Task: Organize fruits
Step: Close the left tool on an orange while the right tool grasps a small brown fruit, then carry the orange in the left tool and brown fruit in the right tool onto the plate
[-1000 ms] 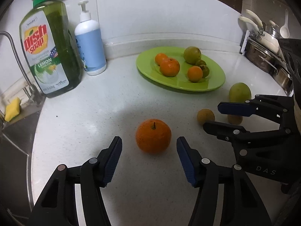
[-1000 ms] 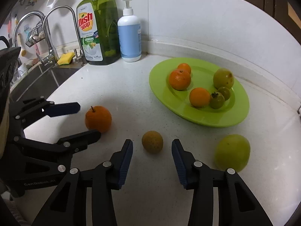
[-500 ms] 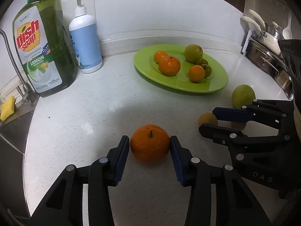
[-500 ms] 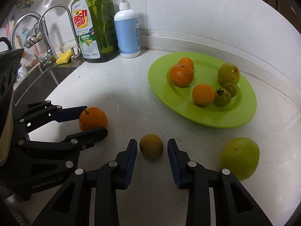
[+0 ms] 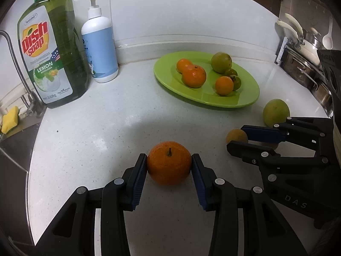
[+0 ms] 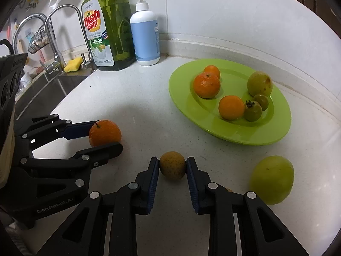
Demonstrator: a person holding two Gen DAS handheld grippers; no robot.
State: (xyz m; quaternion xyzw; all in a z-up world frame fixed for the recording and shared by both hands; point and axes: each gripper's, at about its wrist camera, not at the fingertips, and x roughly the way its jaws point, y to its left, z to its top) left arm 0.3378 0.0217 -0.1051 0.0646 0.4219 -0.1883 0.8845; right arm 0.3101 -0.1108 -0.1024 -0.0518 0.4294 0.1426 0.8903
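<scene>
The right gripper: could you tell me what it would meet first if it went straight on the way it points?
The right gripper is already shut on the small brownish fruit; past that it would probably meet the bare counter, left of the green plate.

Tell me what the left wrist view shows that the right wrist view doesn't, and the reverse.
Only the left wrist view: pans and a white spoon at the counter's far end. Only the right wrist view: curved faucets and a wire basket. Both show the left gripper shut on the orange, the right gripper shut on the small brown fruit, the green plate and the loose green fruit.
</scene>
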